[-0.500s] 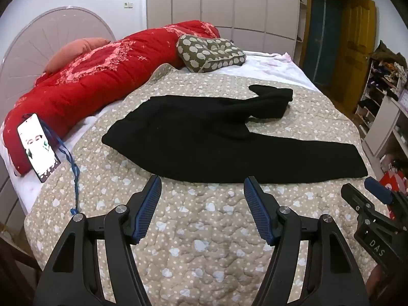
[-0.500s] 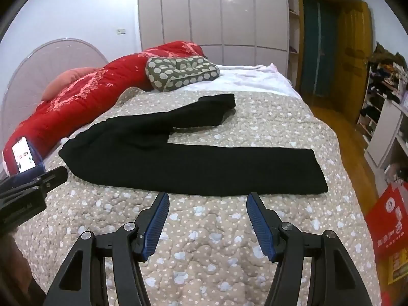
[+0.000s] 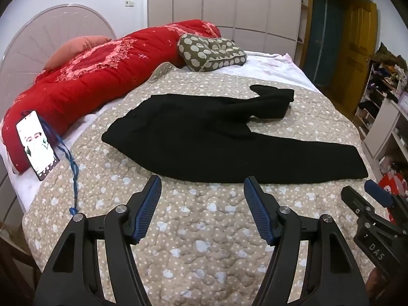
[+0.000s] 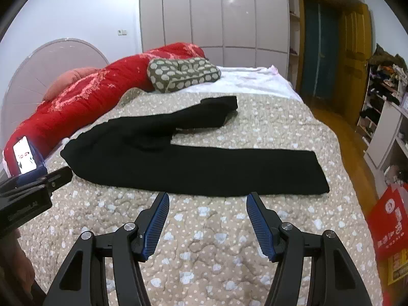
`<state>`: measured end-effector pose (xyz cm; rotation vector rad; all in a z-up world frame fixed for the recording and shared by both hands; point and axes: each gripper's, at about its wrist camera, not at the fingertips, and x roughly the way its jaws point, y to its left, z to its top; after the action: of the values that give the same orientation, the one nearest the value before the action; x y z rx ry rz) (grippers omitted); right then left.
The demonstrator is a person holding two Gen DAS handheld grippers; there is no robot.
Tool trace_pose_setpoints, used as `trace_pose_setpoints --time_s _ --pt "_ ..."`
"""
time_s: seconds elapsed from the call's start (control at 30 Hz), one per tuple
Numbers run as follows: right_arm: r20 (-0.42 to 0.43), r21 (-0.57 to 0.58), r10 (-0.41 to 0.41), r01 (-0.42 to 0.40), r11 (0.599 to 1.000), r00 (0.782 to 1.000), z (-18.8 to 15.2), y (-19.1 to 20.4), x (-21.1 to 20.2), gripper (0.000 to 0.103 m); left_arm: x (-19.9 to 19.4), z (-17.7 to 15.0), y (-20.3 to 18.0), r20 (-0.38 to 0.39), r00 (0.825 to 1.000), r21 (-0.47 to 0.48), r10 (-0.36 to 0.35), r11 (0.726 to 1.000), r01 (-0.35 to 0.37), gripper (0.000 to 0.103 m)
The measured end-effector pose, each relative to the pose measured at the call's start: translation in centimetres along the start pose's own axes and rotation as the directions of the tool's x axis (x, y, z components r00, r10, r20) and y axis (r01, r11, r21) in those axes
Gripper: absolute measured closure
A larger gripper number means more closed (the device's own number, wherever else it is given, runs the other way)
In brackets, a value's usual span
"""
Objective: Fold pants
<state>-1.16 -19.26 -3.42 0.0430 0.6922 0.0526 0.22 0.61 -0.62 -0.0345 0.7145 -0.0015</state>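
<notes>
Black pants (image 3: 204, 137) lie spread on the beige dotted bedspread (image 3: 204, 242), waist to the left, near leg straight to the right, far leg bunched at its end. They also show in the right wrist view (image 4: 193, 163). My left gripper (image 3: 202, 181) is open and empty, just in front of the near leg's edge. My right gripper (image 4: 207, 197) is open and empty, just in front of the same leg, nearer the cuff. The right gripper shows at the right edge of the left wrist view (image 3: 364, 199).
A red quilt (image 3: 89, 81) and a patterned pillow (image 3: 211, 51) lie at the bed's head. A lit phone (image 3: 37, 150) with a blue lanyard leans on the quilt at left. Shelves (image 3: 387, 102) and a red bag (image 4: 390, 224) stand right of the bed.
Both grippers have hardly moved; the right gripper has shifted slightly closer to the pants. The pants lie as before.
</notes>
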Motion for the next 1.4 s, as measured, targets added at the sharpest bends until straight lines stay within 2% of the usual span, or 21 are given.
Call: trace_pose_setpoints --time_s 0.3,0.93,1.4 --pt "-0.031 -0.008 -0.007 0.007 1.000 1.000 0.2 0.3 0.3 0.042 -0.2 0.1 0.2 0.000 1.000 -0.013 -0.008 1.000 0.008 0.036" --pt "-0.015 -0.004 0.047 -0.048 0.999 0.999 0.1 1.2 0.5 0.042 0.9 -0.2 0.8 -0.034 0.999 -0.045 -0.007 0.999 0.006 0.036" --pt "-0.069 0.019 0.034 -0.033 0.999 0.997 -0.6 1.0 1.8 0.042 1.6 -0.4 1.0 -0.066 0.998 -0.060 -0.016 0.998 0.012 0.036"
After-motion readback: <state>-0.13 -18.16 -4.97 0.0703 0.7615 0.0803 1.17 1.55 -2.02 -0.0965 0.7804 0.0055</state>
